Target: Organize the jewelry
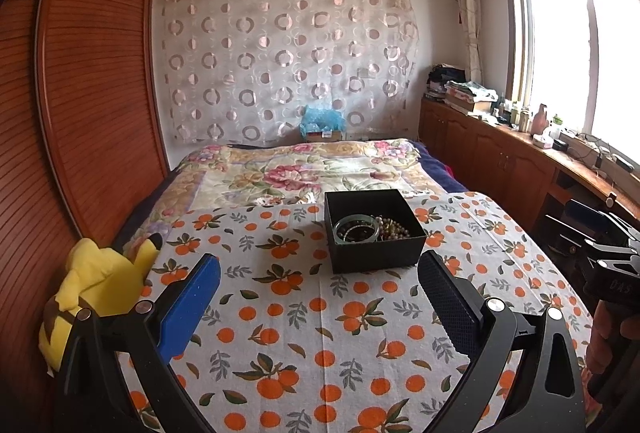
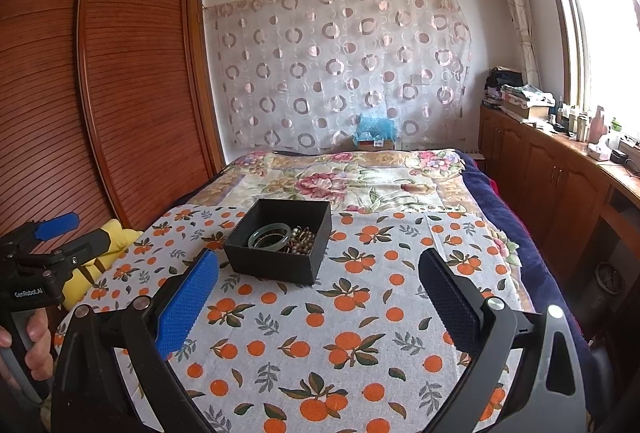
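A black open box [image 1: 376, 253] stands on the orange-print cloth [image 1: 304, 345] on the bed. It holds a pale green bangle [image 1: 357, 228], dark bracelets and a beaded strand [image 1: 394, 228]. The box also shows in the right wrist view [image 2: 276, 265], with the bangle [image 2: 269, 234] and beads [image 2: 302, 241] inside. My left gripper [image 1: 320, 273] is open and empty, just short of the box. My right gripper [image 2: 318, 269] is open and empty, with the box ahead and to its left. Each gripper shows at the edge of the other's view.
A yellow plush toy [image 1: 100, 281] lies at the cloth's left edge beside the wooden wardrobe [image 1: 80, 93]. A floral blanket [image 1: 304, 169] covers the far bed. A wooden cabinet [image 1: 500, 153] with clutter runs along the right under the window.
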The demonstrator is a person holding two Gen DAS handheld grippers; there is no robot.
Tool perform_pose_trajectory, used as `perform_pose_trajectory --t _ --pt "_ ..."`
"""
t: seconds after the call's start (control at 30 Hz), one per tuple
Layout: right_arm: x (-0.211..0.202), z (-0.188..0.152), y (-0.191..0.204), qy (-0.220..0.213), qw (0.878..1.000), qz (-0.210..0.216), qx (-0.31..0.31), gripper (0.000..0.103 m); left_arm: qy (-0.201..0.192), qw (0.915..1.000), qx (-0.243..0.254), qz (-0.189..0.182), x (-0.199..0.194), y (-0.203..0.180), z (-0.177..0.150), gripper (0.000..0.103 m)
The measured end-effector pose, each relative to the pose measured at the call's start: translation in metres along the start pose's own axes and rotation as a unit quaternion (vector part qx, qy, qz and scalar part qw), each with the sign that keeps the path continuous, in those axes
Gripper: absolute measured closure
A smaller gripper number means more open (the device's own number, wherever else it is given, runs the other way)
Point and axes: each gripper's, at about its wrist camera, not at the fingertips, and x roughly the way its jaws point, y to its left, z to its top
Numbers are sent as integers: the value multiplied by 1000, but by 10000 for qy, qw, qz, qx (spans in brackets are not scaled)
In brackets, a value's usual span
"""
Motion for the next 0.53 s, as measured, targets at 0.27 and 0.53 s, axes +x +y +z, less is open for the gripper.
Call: perform_pose_trajectory --t 0.27,0.53 --pt "-1 -1 1 6 10000 2 -6 2 23 10000 1 -12 1 -2 -1 7" --pt "0 -1 1 2 10000 3 2 2 23 10000 -3 -34 1 -3 -2 7"
